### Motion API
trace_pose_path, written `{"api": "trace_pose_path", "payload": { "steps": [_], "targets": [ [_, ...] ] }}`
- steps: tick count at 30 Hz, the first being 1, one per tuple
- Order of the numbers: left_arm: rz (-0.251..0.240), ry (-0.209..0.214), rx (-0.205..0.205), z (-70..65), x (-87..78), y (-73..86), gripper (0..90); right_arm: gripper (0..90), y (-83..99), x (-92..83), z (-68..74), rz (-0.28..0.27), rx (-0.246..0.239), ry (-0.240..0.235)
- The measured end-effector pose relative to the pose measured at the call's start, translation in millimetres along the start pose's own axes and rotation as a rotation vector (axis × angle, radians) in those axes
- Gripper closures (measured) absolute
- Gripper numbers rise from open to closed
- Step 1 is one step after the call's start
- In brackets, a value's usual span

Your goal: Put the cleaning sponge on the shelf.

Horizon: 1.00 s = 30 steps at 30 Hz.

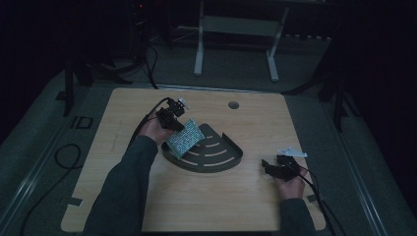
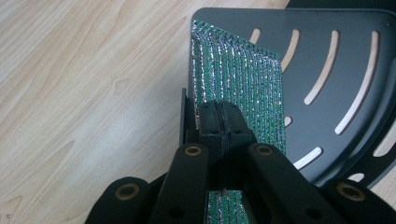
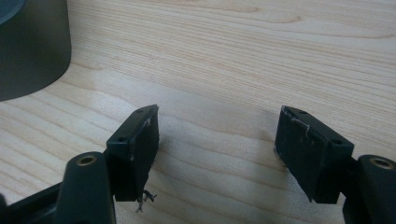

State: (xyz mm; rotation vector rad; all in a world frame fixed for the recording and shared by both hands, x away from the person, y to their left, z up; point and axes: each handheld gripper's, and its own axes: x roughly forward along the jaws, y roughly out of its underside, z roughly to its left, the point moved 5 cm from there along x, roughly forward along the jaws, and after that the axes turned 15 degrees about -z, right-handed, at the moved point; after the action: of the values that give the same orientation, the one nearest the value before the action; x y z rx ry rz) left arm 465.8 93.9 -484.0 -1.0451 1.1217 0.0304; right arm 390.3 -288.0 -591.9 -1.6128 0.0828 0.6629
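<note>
A: Quick one. What was the left gripper (image 2: 218,122) doing?

B: Its jaws were clamped together on a green glittery cloth (image 2: 238,79). It had the cloth pinched near one edge, and the rest of it draped over the straight side of the dark slotted tray (image 2: 336,60).

A: So the cloth was in the tray?

B: Partly. In the high view the cloth (image 1: 184,137) sat at the tray's left corner, tilted, half on the tray (image 1: 216,160) and half hanging over its rim toward the table (image 1: 147,206). It was not lying flat and had not been let go.

A: And the right gripper (image 3: 217,149)?

B: Its jaws stood wide apart with nothing between them, just bare wood under it. In the high view it (image 1: 278,167) rested on the table well apart from the tray, off to the right. The dark wall at the top left of the right gripper view looked like the tray's curved side, but I couldn't say for sure.

A: How far along, then?

B: My read was mid-way. The cloth was picked up and brought to the tray, which was the done part. Left to do: either settling it fully inside and releasing, or pulling it clear. I couldn't tell which way it was headed. The right gripper looked idle and had no share in the job yet.
</note>
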Motion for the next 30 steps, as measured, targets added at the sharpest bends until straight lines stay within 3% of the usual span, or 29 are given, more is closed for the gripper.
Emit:
{"api": "trace_pose_path", "payload": {
  "steps": [30],
  "targets": [
    [0.053, -0.001, 0.031, -4.9, 14.4, 11.9, 89.9, 29.9, 0.0, 0.1, 0.0, 0.0, 0.0, -0.001]
  ]
}}
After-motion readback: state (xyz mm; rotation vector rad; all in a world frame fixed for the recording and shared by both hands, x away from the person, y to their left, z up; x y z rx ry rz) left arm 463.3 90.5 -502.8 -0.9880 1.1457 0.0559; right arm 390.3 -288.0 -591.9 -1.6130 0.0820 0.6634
